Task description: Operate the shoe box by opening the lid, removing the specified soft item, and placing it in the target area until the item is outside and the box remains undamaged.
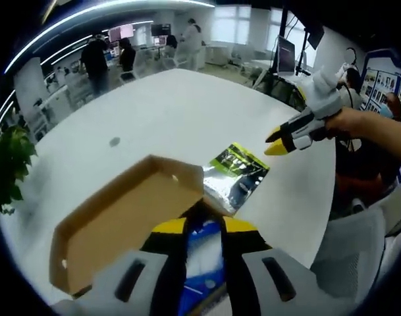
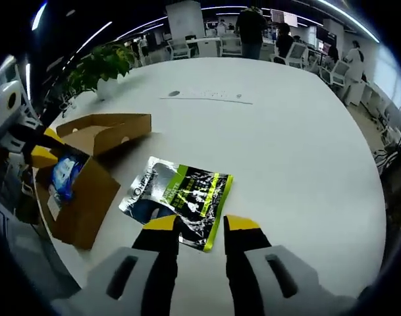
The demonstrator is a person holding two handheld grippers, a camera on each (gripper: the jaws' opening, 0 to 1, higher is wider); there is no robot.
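brown cardboard shoe box (image 2: 81, 178), lid open. glossy green-black soft pouch (image 2: 177, 197) lies flat on white worktop (image 2: 279, 145), just ahead of right gripper (image 2: 200, 224) jaws (spread, empty). left gripper (image 1: 203, 227) jaws: cannot tell. step: placing apparently done; next, withdraw.

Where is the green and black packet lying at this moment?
The green and black packet lies flat on the white table, outside and just beside the open cardboard shoe box. In the right gripper view it sits directly ahead of the right gripper.
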